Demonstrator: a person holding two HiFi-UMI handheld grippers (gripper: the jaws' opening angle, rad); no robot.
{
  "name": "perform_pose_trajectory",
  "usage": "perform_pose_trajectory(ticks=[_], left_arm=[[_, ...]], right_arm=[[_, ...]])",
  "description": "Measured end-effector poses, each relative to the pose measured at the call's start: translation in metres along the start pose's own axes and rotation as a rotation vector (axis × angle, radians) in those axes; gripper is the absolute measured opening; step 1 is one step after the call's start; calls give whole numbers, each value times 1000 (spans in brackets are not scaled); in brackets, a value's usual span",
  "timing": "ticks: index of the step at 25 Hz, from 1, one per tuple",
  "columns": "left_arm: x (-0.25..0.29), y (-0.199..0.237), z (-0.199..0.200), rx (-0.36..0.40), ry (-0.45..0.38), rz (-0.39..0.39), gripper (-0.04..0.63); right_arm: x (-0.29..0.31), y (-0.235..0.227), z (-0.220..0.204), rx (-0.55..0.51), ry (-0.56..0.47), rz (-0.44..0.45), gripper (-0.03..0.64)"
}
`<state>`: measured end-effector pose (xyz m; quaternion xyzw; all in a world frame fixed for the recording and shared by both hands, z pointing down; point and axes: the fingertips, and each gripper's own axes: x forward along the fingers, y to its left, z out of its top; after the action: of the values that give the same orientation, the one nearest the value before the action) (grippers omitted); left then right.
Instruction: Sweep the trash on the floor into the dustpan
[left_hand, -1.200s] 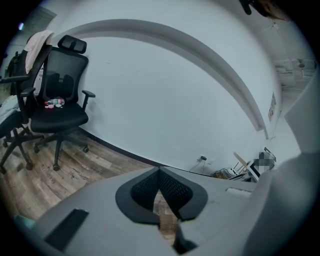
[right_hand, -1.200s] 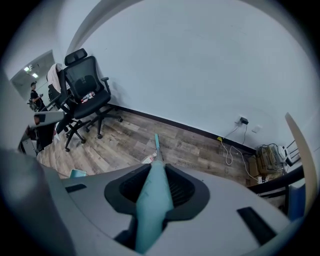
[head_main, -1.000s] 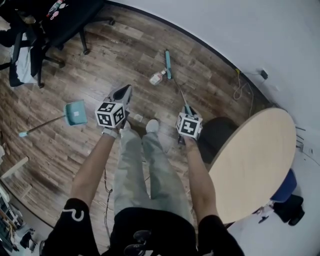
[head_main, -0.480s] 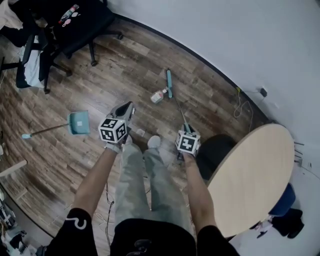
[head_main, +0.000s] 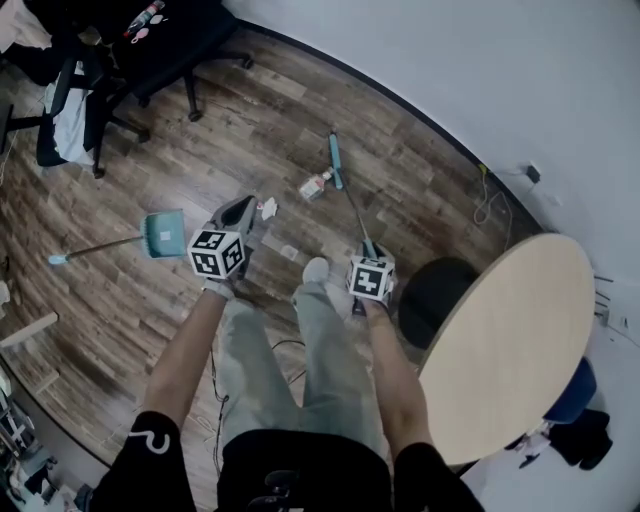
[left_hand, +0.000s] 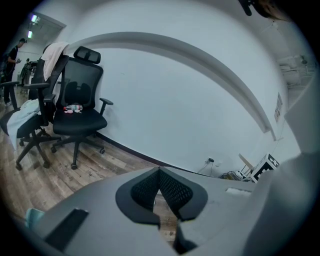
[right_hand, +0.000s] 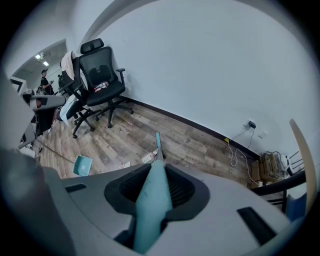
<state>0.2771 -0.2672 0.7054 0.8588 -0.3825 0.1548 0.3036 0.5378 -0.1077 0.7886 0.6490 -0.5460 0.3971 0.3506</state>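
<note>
Right claw (right_hand: 156, 186) clamped on the teal broom handle (right_hand: 153, 197), left claw (left_hand: 159, 192) closed and empty; broom head (head_main: 335, 158) beside a bottle (head_main: 315, 186) on the floor (head_main: 250, 120), dustpan (head_main: 163, 232) well apart.

The wooden floor (head_main: 250, 120) bears the head of the broom (head_main: 335, 160), with a small bottle (head_main: 316, 185) just beside it. A paper scrap (head_main: 267, 208) lies near the broom head, and the flat dustpan (head_main: 163, 233) well apart from it.
</note>
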Motion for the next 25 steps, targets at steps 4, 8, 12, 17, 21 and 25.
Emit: perform_pose_trajectory(ticks=[4, 8, 12, 17, 21, 25], left_arm=[[-27, 24, -14, 4, 14, -14, -6], [-75, 56, -32, 15, 37, -19, -6], [-123, 99, -48, 23, 54, -17, -6], [-169, 146, -62, 19, 55, -23, -6], [-199, 172, -75, 23, 64, -44, -6], [-225, 188, -87, 36, 74, -52, -6]], right_arm=[[-4, 32, -17, -51, 6, -23, 83], [-15, 76, -41, -56, 8, -49, 83], [-23, 126, -64, -42, 10, -58, 83], [-34, 179, -96, -28, 22, -87, 83], [-44, 217, -119, 13, 24, -104, 83], [-51, 247, -139, 14, 35, -122, 83]])
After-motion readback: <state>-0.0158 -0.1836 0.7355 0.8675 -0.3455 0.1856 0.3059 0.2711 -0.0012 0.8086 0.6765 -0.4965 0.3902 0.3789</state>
